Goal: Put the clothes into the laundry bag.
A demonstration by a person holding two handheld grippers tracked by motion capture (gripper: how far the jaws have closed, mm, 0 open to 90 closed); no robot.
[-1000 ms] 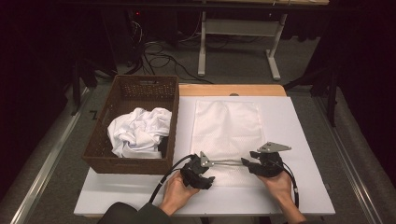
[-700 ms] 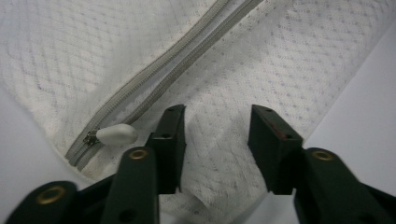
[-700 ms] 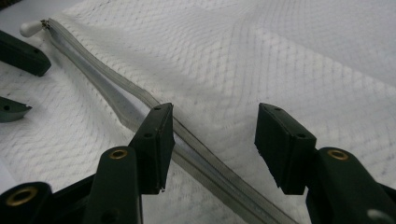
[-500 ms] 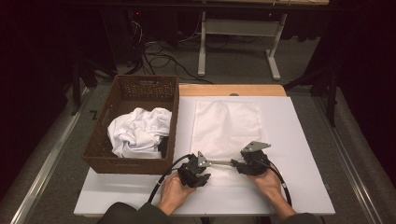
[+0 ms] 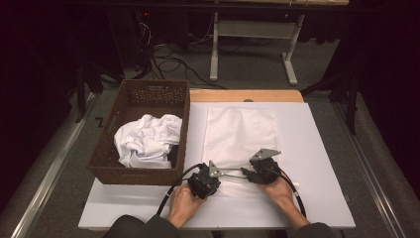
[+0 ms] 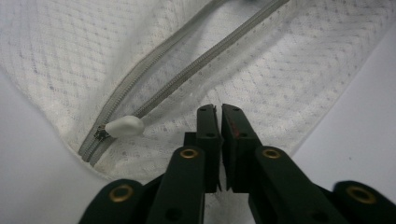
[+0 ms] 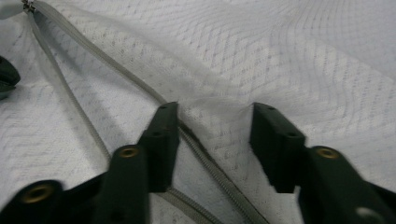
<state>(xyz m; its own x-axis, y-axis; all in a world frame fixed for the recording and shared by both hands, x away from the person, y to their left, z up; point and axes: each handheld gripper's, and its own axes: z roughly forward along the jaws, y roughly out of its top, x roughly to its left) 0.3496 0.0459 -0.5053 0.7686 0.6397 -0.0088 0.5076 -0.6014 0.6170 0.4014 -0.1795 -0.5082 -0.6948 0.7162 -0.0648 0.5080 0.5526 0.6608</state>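
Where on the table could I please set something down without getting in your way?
The white table is bare right of the mesh laundry bag, and along its front left edge below the wicker basket. It is crowded at the bag's near edge, where both grippers work the zipper.

Two grippers: the left gripper [image 5: 216,177] and right gripper [image 5: 249,173]. One mesh bag [image 5: 241,134] under both, one zip pull [image 6: 124,126] beside the left jaws. One basket [image 5: 130,168] and one white cloth [image 5: 146,140] beyond the left gripper.
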